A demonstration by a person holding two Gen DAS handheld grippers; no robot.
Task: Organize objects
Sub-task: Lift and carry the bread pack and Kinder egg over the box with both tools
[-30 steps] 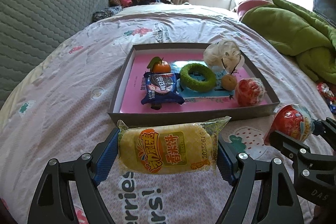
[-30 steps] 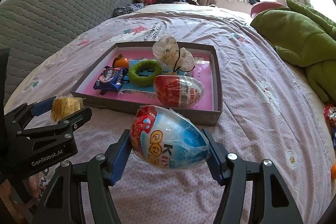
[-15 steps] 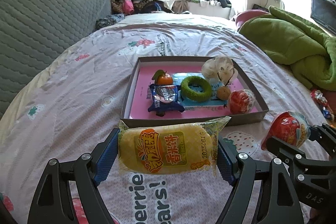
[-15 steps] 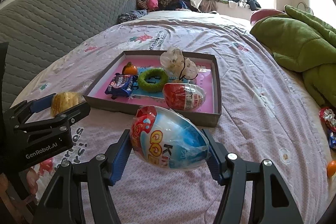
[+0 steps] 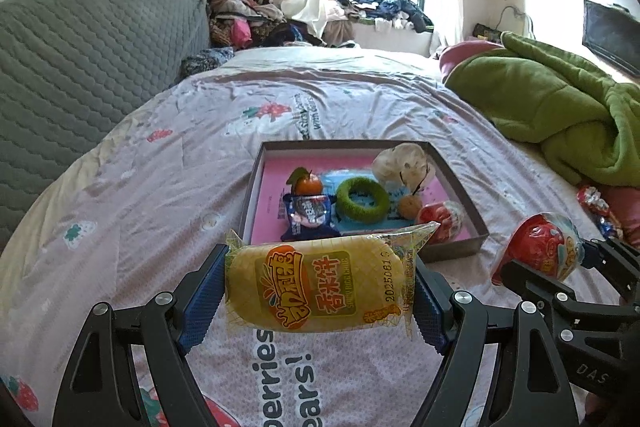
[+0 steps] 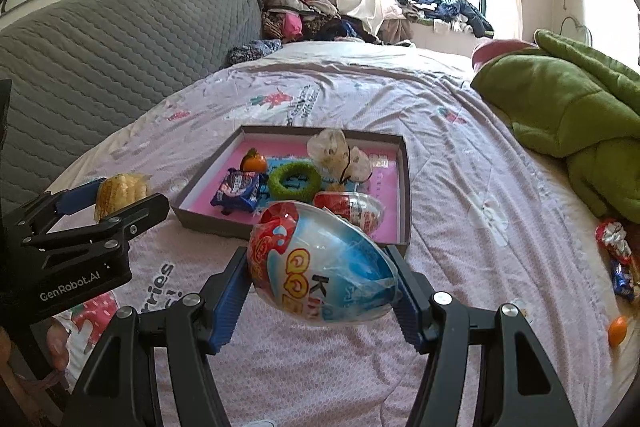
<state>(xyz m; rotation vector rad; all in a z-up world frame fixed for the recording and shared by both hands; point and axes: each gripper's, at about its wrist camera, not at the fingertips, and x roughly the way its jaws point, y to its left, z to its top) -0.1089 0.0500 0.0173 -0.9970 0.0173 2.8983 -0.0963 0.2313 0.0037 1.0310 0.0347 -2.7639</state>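
Observation:
My left gripper [image 5: 320, 289] is shut on a yellow rice-cracker packet [image 5: 320, 287], held above the bedspread in front of the grey box [image 5: 478, 221]. My right gripper [image 6: 322, 277] is shut on a red-and-blue Kinder egg [image 6: 320, 267], also held in front of the box [image 6: 405, 163]. The box has a pink floor and holds an orange [image 5: 308, 183], a blue cookie pack [image 5: 307, 214], a green ring [image 5: 362, 199], a white pouch [image 5: 402, 163] and a second Kinder egg [image 5: 440, 221]. The right gripper with its egg [image 5: 538, 253] shows in the left wrist view; the left gripper with its packet [image 6: 120, 191] shows in the right wrist view.
A green blanket [image 6: 568, 111] is piled at the right. Wrapped sweets [image 6: 618, 255] and a small orange [image 6: 618, 327] lie on the bedspread at the right. A grey quilted headboard [image 5: 80, 67] runs along the left. Clothes are heaped by the window [image 5: 372, 7].
Both grippers have pulled back and up from the box, which now looks smaller and farther away. Each still holds its item.

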